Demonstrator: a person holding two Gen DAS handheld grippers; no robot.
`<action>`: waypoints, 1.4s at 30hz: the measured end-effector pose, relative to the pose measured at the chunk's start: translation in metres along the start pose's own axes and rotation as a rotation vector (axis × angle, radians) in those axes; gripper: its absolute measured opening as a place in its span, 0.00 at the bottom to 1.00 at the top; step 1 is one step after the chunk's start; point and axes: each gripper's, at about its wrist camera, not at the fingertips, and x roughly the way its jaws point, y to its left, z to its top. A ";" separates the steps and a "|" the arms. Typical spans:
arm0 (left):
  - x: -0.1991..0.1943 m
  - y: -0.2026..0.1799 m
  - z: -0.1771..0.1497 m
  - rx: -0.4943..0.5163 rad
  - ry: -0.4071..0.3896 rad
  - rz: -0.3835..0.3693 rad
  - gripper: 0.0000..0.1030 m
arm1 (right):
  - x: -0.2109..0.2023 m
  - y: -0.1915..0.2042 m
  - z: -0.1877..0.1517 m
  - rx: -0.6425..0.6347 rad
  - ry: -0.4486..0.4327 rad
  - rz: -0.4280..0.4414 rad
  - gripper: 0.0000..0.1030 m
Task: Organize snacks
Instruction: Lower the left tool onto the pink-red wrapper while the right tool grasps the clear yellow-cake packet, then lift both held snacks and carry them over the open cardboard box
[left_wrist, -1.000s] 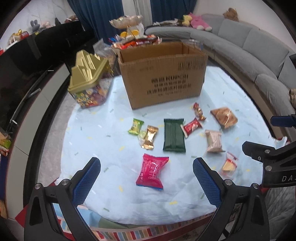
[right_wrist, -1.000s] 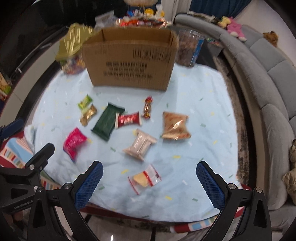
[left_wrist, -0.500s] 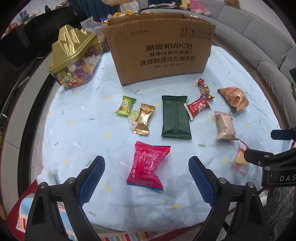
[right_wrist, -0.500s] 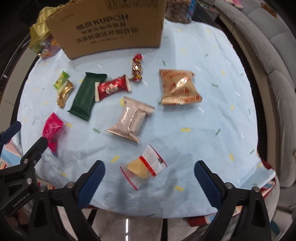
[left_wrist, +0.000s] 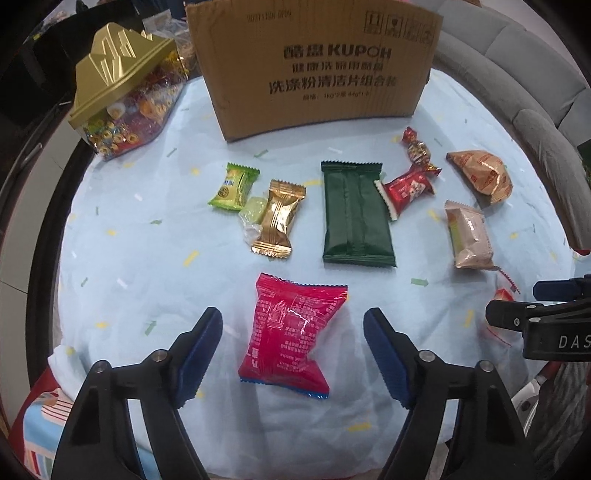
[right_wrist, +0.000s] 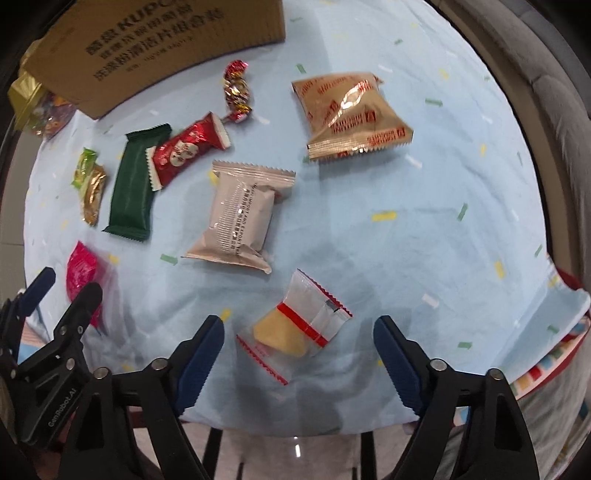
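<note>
Several snack packets lie on a light blue cloth. My left gripper (left_wrist: 293, 325) is open, its fingers on either side of a pink packet (left_wrist: 291, 328), just above it. My right gripper (right_wrist: 299, 332) is open over a clear packet with a yellow snack (right_wrist: 295, 326). Farther off lie a dark green bar (left_wrist: 354, 212), a gold candy (left_wrist: 279, 218), a green candy (left_wrist: 234, 186), a red packet (left_wrist: 406, 188), a beige packet (right_wrist: 240, 218) and an orange-brown bag (right_wrist: 351, 114). A cardboard box (left_wrist: 317, 62) stands at the back.
A gold-lidded candy jar (left_wrist: 125, 92) stands left of the box. A grey sofa (left_wrist: 535, 92) curves around the right side. The table's front edge (right_wrist: 369, 424) lies just under the right gripper. A red foil candy (right_wrist: 236, 88) lies near the box.
Both grippers have moved forward and down toward the table. The pink packet now lies between the left fingers, the clear packet between the right fingers. Nothing has been grasped.
</note>
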 end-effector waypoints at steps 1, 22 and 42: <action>0.003 0.000 0.001 -0.002 0.002 -0.002 0.73 | 0.003 0.000 0.001 0.004 0.006 -0.003 0.78; 0.005 -0.004 -0.009 0.007 -0.013 -0.046 0.31 | 0.038 0.003 -0.004 -0.040 -0.032 -0.043 0.33; -0.042 -0.006 0.001 -0.039 -0.067 -0.047 0.30 | -0.072 -0.006 -0.025 -0.073 -0.164 -0.007 0.33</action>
